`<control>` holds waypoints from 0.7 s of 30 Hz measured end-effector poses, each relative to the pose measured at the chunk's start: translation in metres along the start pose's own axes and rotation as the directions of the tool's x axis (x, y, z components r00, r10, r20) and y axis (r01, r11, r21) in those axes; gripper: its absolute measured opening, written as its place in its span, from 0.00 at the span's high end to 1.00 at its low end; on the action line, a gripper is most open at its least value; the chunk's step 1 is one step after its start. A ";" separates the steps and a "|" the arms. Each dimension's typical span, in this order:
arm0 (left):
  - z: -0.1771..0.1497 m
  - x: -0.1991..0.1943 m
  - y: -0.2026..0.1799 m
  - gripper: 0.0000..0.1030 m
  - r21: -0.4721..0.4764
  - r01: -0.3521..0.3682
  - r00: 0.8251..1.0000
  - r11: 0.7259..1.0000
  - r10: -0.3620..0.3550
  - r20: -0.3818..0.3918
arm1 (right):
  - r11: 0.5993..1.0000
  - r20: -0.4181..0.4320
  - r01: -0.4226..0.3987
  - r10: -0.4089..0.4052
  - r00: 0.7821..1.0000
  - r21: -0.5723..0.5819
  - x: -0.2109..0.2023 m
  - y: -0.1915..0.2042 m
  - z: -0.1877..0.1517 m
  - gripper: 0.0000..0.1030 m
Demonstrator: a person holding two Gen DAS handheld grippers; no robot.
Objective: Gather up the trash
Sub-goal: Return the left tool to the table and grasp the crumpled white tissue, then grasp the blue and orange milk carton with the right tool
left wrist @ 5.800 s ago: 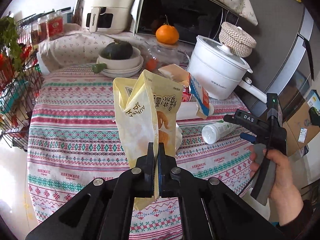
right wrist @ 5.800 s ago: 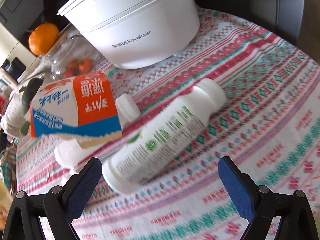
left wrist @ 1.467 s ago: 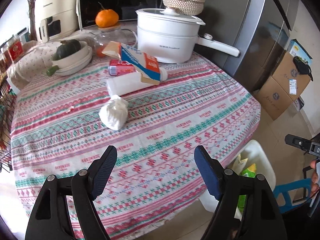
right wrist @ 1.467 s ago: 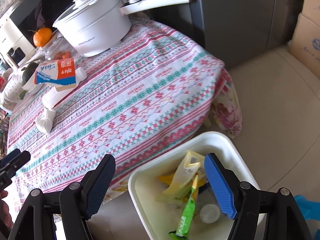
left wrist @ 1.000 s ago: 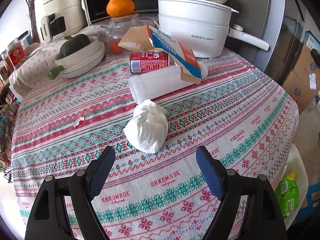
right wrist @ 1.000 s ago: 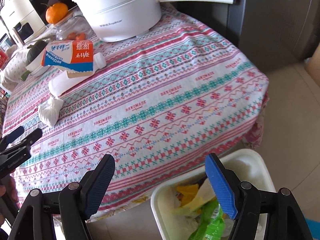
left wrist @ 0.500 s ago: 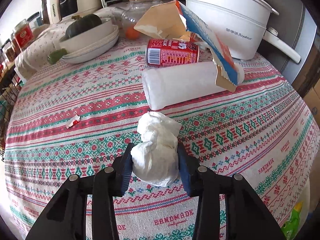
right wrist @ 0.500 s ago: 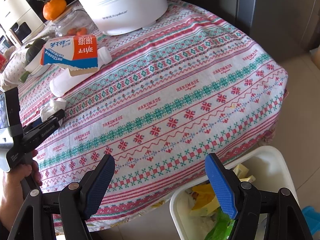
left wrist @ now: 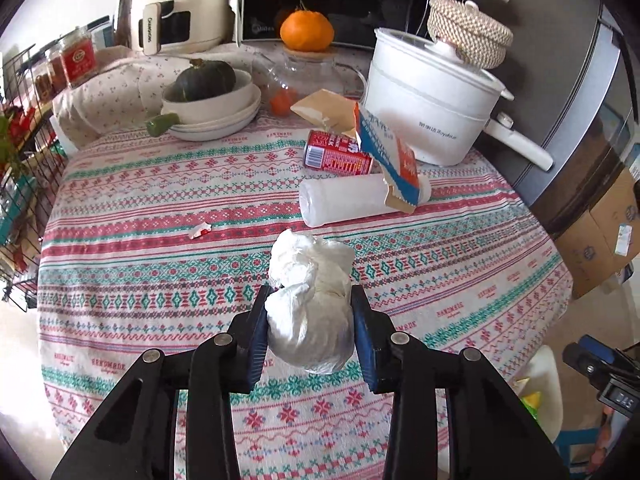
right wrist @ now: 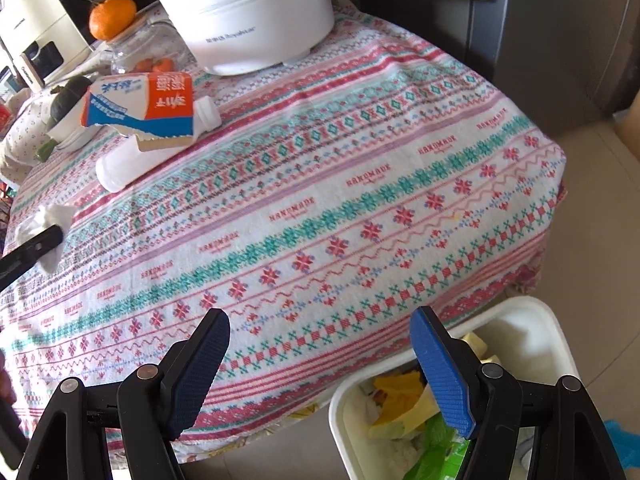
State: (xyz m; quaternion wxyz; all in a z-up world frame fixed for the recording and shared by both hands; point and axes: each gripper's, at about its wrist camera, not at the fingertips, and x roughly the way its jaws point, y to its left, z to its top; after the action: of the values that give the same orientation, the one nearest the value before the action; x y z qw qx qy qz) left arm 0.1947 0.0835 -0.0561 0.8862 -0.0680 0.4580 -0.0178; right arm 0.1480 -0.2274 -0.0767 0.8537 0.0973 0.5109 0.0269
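White crumpled tissue [left wrist: 310, 300] is sitting clamped between the blue pads of the left hand-held gripper [left wrist: 310, 332], whose jaws have just been closing onto it, and the wad is bulging out above and below the pads. It is hanging just above the patterned cloth of the table [left wrist: 140, 248], near the table's front edge. Beyond it a white plastic bottle [left wrist: 344, 200] is lying on its side, with a torn blue, white and orange carton [left wrist: 394, 160] leaning across its far end and a red can [left wrist: 336, 156] lying just behind. A small scrap of paper [left wrist: 200, 231] is resting on the cloth to the left. Further back, a white pot [left wrist: 432, 108] with a long handle is standing beside stacked bowls holding a dark green squash [left wrist: 206, 76].

Over the table's near edge, the right hand-held gripper [right wrist: 320, 364] is hovering with its jaws spread wide and nothing between them. Below its right finger a white bin [right wrist: 532, 328] is standing on the floor, holding yellow and green wrappers [right wrist: 408, 408].
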 end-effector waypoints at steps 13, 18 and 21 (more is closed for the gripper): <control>-0.014 -0.055 0.035 0.62 -0.040 0.085 0.994 0.996 -0.082 0.069 | 0.977 0.190 -0.065 0.104 0.976 -0.202 0.016 0.088 0.051 0.20; -0.013 -0.060 0.054 0.62 -0.047 0.072 0.994 0.996 -0.068 0.083 | 0.952 0.250 0.005 0.076 0.965 -0.306 0.055 0.141 0.075 0.20; -0.017 -0.058 0.066 0.62 -0.063 0.073 0.996 0.995 -0.069 0.058 | 0.937 0.273 0.040 0.061 0.960 -0.347 0.079 0.170 0.086 0.20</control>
State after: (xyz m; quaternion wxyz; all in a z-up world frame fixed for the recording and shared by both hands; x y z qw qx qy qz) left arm 0.1455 0.1528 -0.0279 0.8948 -0.1133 0.4307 -0.0326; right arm 0.2700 -0.0611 -0.0733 0.9207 -0.0499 0.3717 0.1076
